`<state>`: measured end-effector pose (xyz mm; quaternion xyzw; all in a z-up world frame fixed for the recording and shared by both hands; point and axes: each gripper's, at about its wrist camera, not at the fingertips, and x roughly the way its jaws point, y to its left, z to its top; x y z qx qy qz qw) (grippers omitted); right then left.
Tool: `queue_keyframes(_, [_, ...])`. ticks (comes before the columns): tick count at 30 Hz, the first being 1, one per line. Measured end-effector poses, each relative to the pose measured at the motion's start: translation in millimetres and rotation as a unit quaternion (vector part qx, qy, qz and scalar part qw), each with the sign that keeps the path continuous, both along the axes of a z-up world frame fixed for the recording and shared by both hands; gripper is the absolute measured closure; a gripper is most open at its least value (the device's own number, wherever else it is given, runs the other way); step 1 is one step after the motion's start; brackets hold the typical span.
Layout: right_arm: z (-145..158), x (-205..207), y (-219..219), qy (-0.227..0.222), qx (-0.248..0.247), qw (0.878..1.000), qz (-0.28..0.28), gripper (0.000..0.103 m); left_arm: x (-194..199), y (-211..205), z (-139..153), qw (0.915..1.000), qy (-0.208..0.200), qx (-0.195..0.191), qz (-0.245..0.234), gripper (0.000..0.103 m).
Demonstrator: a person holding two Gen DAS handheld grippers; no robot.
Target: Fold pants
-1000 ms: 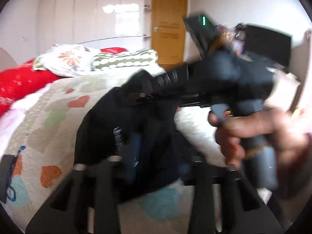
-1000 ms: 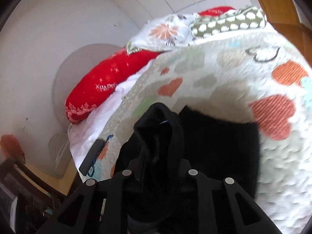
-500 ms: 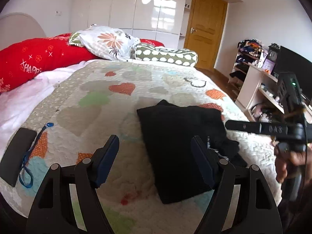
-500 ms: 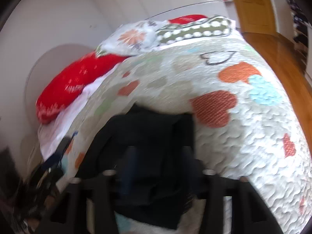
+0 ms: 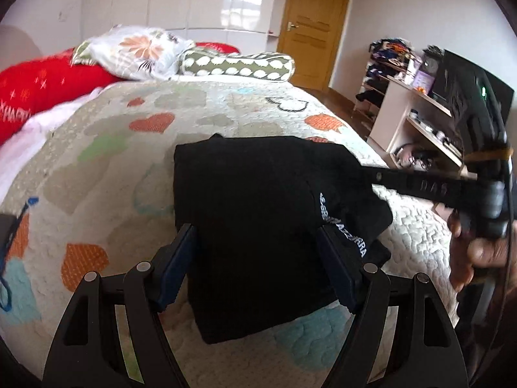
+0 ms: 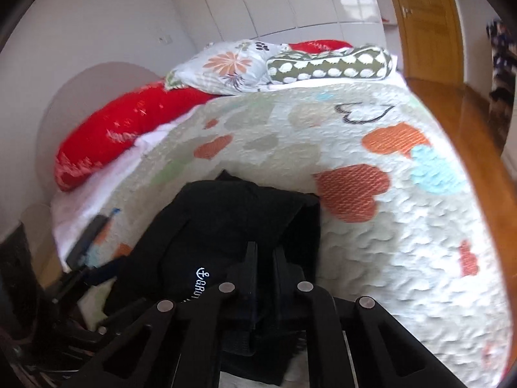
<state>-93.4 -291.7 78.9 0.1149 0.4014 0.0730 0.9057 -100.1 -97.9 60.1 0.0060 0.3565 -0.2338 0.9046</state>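
Note:
The black pants [image 5: 255,226] lie folded in a compact rectangle on the heart-patterned quilt [image 5: 106,174], white lettering on the right fold. My left gripper [image 5: 258,262] is open, its jaws straddling the near part of the pants without closing on them. My right gripper [image 6: 265,258] is shut on an edge of the pants [image 6: 223,226] at the fold's right side. In the left wrist view the right gripper [image 5: 381,176] reaches in from the right, held by a hand.
Red [image 6: 122,129], floral [image 6: 232,64] and dotted [image 6: 332,64] pillows lie at the head of the bed. A dark phone with blue cord [image 6: 87,239] lies at the left bed edge. Shelves and a desk [image 5: 416,103] stand right; a wooden door [image 5: 316,22] behind.
The pants went from held up in the air to lying folded on the quilt. My left gripper let go and opened over them. My right gripper has closed again on their right edge.

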Motion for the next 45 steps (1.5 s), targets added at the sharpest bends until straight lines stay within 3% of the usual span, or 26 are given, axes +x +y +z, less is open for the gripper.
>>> queue_keyframes(4, [-34, 10, -1, 0.039, -0.017, 0.999, -0.021, 0.093, 4, 12, 0, 0.9998, 0.018, 0.001, 0.012, 0.026])
queue_keyframes(7, [-23, 0, -20, 0.028, 0.037, 0.998, -0.04, 0.087, 4, 24, 12, 0.9995, 0.001, -0.001, 0.031, 0.026])
queue_keyframes(9, [-6, -7, -25, 0.01, 0.022, 0.998, -0.065, 0.082, 10, 27, 18, 0.999, -0.008, 0.003, 0.045, 0.026])
queue_keyframes(12, [13, -6, -13, -0.024, 0.03, 0.999, -0.031, 0.082, 18, 21, 17, 0.9986, -0.007, 0.012, 0.051, 0.027])
queue_keyframes(15, [15, 10, 9, -0.028, 0.021, 0.999, -0.005, 0.082, 18, 13, 9, 0.9988, 0.005, 0.016, 0.045, 0.026])
queue_keyframes(21, [-27, 64, 25, 0.027, 0.012, 1.0, 0.004, 0.082, 20, 3, -15, 0.9986, 0.034, 0.018, 0.035, 0.026])
queue_keyframes(26, [-36, 73, 20, 0.023, 0.036, 0.999, 0.001, 0.082, 23, 1, -22, 0.9986, 0.036, 0.016, 0.036, 0.025])
queue_keyframes(30, [-18, 55, 19, 0.026, 0.025, 0.999, 0.01, 0.082, 15, 8, -6, 0.9987, 0.022, 0.019, 0.041, 0.025])
queue_keyframes(34, [1, 16, 24, 0.004, -0.019, 1.0, 0.013, 0.078, 5, 18, 5, 0.998, -0.005, 0.031, 0.054, 0.025])
queue_keyframes(39, [-14, -26, 32, 0.024, -0.063, 0.998, 0.014, 0.076, 3, 20, -8, 0.9976, 0.008, 0.032, 0.061, 0.025])
queue_keyframes(42, [-29, -39, 33, 0.014, -0.086, 0.996, -0.001, 0.07, 5, 16, -16, 0.9976, 0.018, 0.03, 0.06, 0.025])
queue_keyframes(45, [-33, -42, 28, 0.011, -0.071, 0.997, -0.011, 0.069, 2, 13, -17, 0.9974, 0.016, 0.032, 0.063, 0.025])
